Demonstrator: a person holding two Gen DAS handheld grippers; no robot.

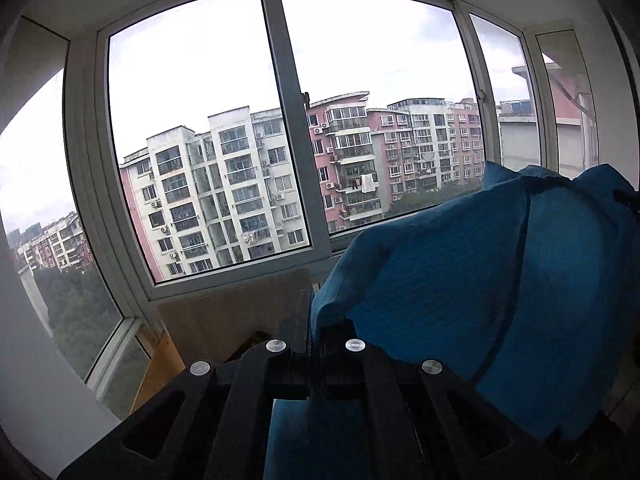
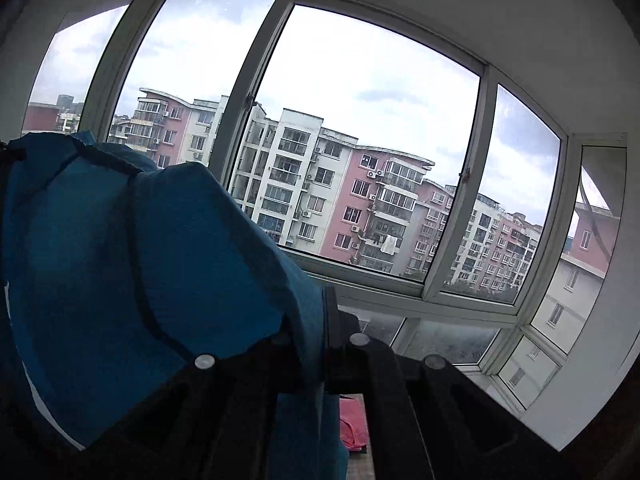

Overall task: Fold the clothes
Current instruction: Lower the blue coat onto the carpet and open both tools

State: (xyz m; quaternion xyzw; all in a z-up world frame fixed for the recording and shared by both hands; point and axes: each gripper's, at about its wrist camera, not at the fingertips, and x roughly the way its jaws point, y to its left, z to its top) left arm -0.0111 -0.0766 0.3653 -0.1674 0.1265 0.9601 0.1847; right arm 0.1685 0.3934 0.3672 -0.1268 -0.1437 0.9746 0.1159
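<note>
Wide windows [image 1: 200, 128] with apartment blocks beyond fill the background while both the left gripper [image 1: 314, 320] and right gripper [image 2: 326, 320] have their fingers clamped shut on the blue garment [image 1: 460, 280], hanging between them in the air; keep both corners level and taut before laying it down

The garment [image 1: 460, 280] pinched in both jaws is teal blue, plain, crossed by dark seam lines. The left gripper [image 1: 314, 320] and right gripper [image 2: 326, 312] are black with silver screw heads. Beyond the jaws the window frame [image 1: 296, 120] is white, the buildings [image 1: 224, 192] outside pink and off-white under grey cloud, and a pink-red cloth [image 2: 352, 424] lies below the right jaws.
</note>
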